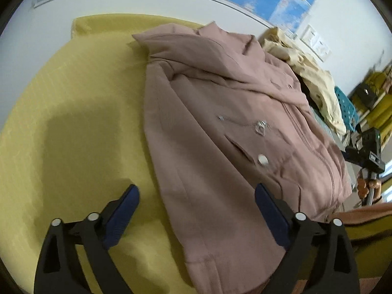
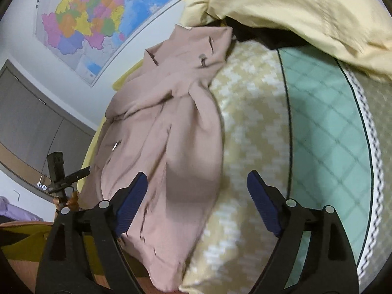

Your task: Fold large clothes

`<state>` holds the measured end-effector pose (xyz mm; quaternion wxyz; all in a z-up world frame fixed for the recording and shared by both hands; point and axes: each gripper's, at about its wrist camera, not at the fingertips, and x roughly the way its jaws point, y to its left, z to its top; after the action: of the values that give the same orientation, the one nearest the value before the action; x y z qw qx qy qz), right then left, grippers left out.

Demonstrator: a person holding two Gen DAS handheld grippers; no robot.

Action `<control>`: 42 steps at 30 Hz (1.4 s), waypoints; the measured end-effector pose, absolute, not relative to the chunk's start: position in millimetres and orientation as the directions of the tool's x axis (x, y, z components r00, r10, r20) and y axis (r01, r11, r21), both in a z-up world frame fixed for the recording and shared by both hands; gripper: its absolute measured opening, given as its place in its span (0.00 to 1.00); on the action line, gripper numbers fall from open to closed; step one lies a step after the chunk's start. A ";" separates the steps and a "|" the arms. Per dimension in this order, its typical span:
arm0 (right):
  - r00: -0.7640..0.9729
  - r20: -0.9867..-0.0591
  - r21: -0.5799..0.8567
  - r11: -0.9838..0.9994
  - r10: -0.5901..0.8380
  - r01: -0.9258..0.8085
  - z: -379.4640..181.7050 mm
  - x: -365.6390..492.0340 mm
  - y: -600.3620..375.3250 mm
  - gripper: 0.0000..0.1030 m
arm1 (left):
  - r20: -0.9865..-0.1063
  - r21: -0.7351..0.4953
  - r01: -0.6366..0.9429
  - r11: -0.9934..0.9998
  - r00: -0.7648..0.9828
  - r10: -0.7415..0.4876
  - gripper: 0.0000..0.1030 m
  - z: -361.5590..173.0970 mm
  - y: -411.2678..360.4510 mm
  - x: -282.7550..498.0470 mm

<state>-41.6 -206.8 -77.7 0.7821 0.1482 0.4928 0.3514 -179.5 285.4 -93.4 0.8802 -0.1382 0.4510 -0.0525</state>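
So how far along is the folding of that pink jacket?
The pink jacket already lies as a narrow folded bundle on the yellow bedcover, sleeves tucked out of sight. Nothing is in hand: the left gripper and right gripper are both open and empty. Probably left: folding it shorter, then the cream garment heaped behind.

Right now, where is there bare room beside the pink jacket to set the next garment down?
Free: the yellow bedspread between the wall and the pink jacket; also the patterned quilt on its other side. Crowded: the cream garment heaped at the collar end.
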 end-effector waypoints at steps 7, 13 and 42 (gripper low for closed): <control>0.226 -0.639 0.621 0.666 0.736 -0.413 -90.1 -56.5 -202.4 0.89 | -0.767 -0.356 0.059 0.933 0.552 -0.327 0.93 -96.9 261.1 -184.2; 0.161 -0.584 0.667 0.583 0.796 -0.464 -93.2 -65.5 -184.3 0.83 | -0.778 -0.336 0.074 0.939 0.541 -0.321 0.90 -97.5 244.3 -182.4; 0.067 -0.255 0.812 0.251 0.965 -0.526 -50.1 -99.5 -174.1 0.07 | -0.680 -0.357 -0.079 0.931 0.705 -0.200 0.04 -26.6 259.8 -225.1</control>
<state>-99.5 -174.1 -50.1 0.6786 0.2698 0.4060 0.5494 -225.1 259.8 -26.6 0.9051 -0.1829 0.3824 -0.0334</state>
